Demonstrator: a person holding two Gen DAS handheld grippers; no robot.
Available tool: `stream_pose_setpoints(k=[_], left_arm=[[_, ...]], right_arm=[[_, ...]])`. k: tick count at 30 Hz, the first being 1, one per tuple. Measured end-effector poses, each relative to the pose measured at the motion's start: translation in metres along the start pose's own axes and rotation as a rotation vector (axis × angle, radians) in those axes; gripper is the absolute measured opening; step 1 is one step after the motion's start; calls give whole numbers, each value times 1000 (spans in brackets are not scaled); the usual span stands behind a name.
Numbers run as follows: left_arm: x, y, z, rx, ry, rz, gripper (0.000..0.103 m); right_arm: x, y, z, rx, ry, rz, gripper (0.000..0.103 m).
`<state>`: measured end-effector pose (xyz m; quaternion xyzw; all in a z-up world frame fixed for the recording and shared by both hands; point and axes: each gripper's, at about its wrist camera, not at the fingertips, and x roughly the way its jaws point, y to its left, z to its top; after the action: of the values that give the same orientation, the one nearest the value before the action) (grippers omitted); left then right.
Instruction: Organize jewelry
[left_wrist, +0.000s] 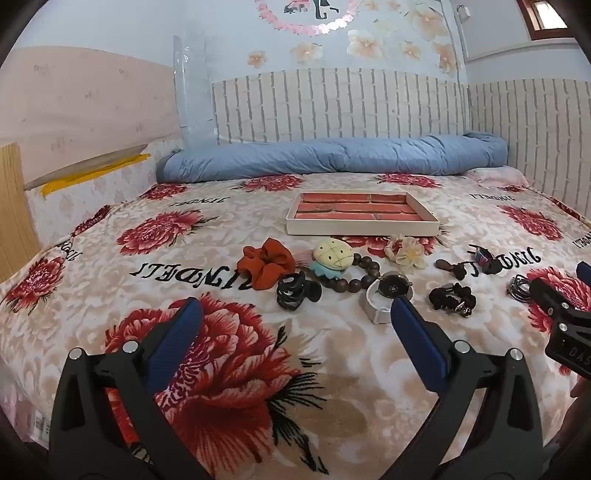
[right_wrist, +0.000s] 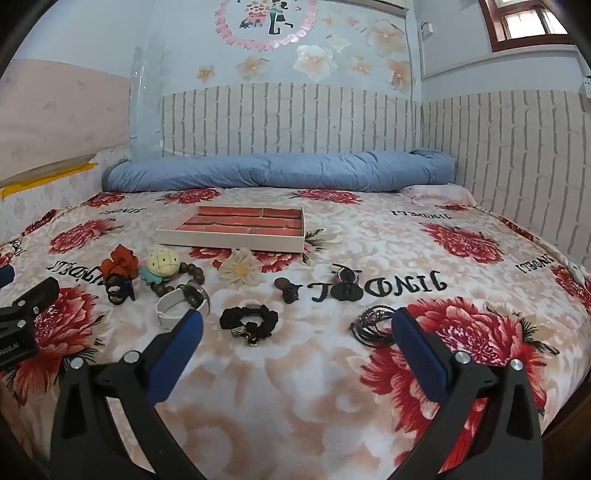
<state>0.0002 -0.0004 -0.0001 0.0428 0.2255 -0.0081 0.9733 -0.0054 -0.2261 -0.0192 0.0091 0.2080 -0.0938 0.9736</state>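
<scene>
our left gripper (left_wrist: 295, 317) hangs low over the blanket (left_wrist: 369, 369) with its blue fingers spread wide and nothing between them; our right gripper (right_wrist: 297, 326) is the same — wide apart, empty, above a bare patch of blanket.

the tray (left_wrist: 364, 214) sits farther up the bed, in front of the blue bolster (left_wrist: 332, 155), its red-lined compartments showing nothing inside. the jewelry lies loose in a row between us and the tray. from the left: an orange scrunchie (left_wrist: 266, 262), a black claw clip (left_wrist: 295, 291) just in front of it, a cream and teal clip (left_wrist: 332, 258) touching a string of brown beads (left_wrist: 364, 277), and a watch (left_wrist: 386, 295) with a white strap, near the left gripper's right finger. a cream flower (left_wrist: 406, 251) lies just before the tray. further right are a black scrunchie (right_wrist: 249, 321), a small brown clip (right_wrist: 286, 288), a dark clip (right_wrist: 345, 282) on the blanket's lettering, and a bundle of thin dark rings (right_wrist: 373, 323) just beside the right gripper's right finger.
</scene>
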Motion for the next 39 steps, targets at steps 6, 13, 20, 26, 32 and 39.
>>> stream_pose_setpoints(k=[6,13,20,26,32,39], left_arm=[[-1,2,-1,-7,-9,4,98],[0,-3,1,-6,4,2,98],[-2,-4,-1,-8,-1,-1,98],[-1,0,0,-13,2,-8,98],[-1,1,0,-15,2,-10,98],[0,1,-1,-19,2,-11,98]], right_arm=[[0,0,0,-1,-5,-2,100],[1,0,0,-3,-5,-5,100],[1,1,0,-5,-6,-7,100],[0,-4,1,-3,-13,-13,100],[0,5,0,-11,-13,-16,100],[1,4,-1,-7,-13,-18,100]])
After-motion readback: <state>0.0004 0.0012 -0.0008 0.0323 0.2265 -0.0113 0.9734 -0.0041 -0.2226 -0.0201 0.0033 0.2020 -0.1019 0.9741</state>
